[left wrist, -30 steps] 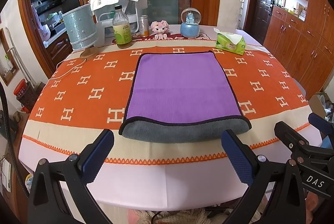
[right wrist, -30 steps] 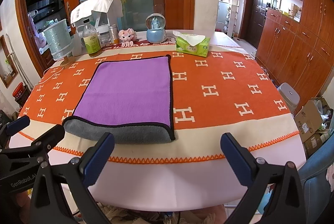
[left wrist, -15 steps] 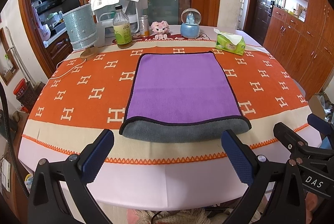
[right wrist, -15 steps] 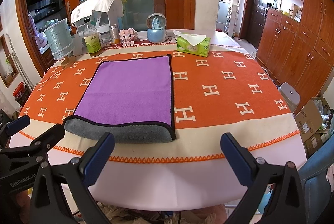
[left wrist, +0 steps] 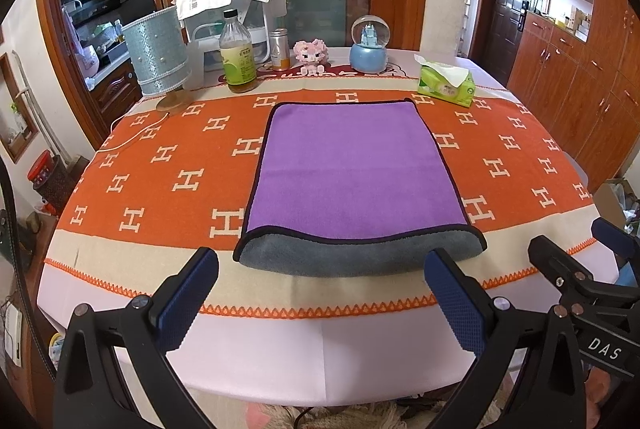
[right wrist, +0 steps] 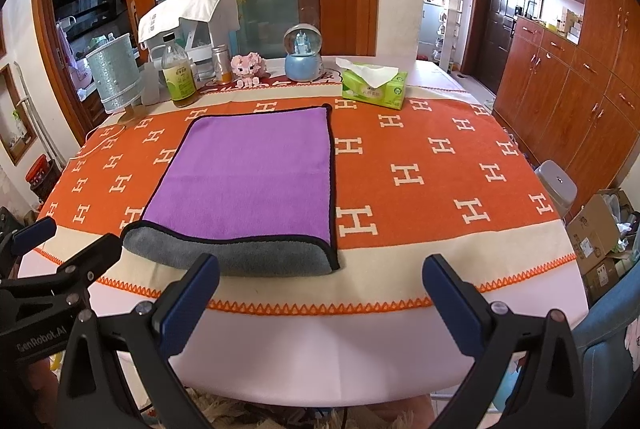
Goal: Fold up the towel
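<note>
A purple towel (left wrist: 348, 165) with a grey underside and black edging lies folded flat on the orange patterned tablecloth (left wrist: 160, 165), its rounded grey fold toward me. It also shows in the right wrist view (right wrist: 248, 173). My left gripper (left wrist: 320, 293) is open and empty, held above the table's near edge just short of the fold. My right gripper (right wrist: 320, 293) is open and empty, to the right of the towel's near right corner. Each gripper shows at the side of the other's view.
Along the table's far edge stand a lamp with a silver shade (left wrist: 156, 57), a bottle (left wrist: 238, 57), a can (left wrist: 280, 49), a pink toy (left wrist: 310, 53), a snow globe (left wrist: 368, 45) and a green tissue box (left wrist: 446, 85). Wooden cabinets (right wrist: 580, 101) line the right wall.
</note>
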`<state>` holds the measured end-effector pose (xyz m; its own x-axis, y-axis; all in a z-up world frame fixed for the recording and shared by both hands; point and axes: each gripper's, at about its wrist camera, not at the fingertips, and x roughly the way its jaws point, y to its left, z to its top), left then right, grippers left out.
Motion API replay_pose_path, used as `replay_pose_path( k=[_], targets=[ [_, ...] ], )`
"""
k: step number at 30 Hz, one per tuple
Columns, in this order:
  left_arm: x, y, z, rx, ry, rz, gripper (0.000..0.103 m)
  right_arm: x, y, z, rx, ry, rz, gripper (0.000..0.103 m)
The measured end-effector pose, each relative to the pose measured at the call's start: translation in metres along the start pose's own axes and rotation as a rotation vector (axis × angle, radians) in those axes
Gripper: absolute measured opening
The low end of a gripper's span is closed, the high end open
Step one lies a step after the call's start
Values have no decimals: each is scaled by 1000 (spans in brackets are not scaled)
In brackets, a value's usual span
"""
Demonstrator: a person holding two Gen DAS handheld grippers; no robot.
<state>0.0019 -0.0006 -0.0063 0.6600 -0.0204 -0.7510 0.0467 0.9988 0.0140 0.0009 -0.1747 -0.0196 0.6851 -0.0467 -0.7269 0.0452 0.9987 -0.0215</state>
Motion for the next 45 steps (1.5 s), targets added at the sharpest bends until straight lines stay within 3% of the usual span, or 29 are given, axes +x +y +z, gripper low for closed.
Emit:
replay_pose_path(
  k=[9, 23, 29, 35, 38, 45],
  targets=[
    [5, 8, 17, 7, 15, -12, 102, -2, -4, 15, -3, -30, -9, 102],
    [24, 25, 49, 56, -34, 28, 102, -1, -9, 49, -33, -101, -19, 102],
    [61, 46, 57, 67, 5, 6, 102, 34, -14, 49, -39, -42, 6, 100],
    [100, 69, 53, 47, 94, -38, 102, 79, -23, 41, -14, 71, 98, 86],
    [116, 78, 50, 49, 124, -66, 96, 99, -27, 37, 0, 124, 147, 77],
    [143, 90, 45, 56, 204, -248, 83, 141, -33, 33, 13, 255, 354, 61]
  ],
)
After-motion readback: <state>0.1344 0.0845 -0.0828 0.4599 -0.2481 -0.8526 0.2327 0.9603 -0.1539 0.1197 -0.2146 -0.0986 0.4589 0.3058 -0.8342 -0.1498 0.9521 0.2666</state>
